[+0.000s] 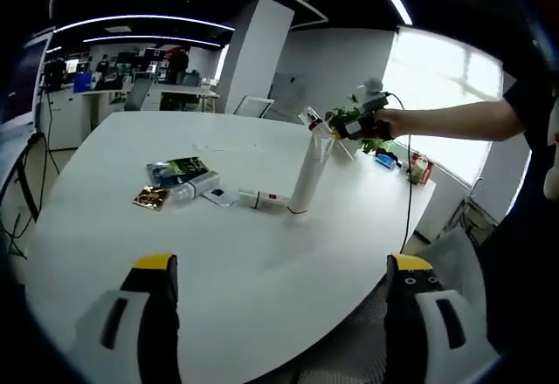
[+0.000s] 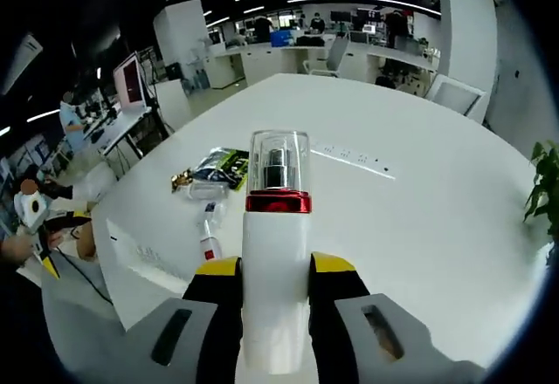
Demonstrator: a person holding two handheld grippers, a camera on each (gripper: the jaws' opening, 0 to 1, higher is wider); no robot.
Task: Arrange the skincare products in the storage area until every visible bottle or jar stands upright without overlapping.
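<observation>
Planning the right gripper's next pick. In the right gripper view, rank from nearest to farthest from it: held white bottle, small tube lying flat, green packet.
1. White bottle, between the right gripper jaws.
2. Small tube, lying left of the bottle.
3. Green packet, farther up-left.

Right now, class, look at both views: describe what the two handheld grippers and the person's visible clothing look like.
The left gripper has grey jaw bodies, black inner faces and yellow tips. The right gripper matches: grey bodies with dark slots, black fingers, yellow tips. In the left gripper view a thin black cable hangs from it, and the person wears a short black sleeve.
</observation>
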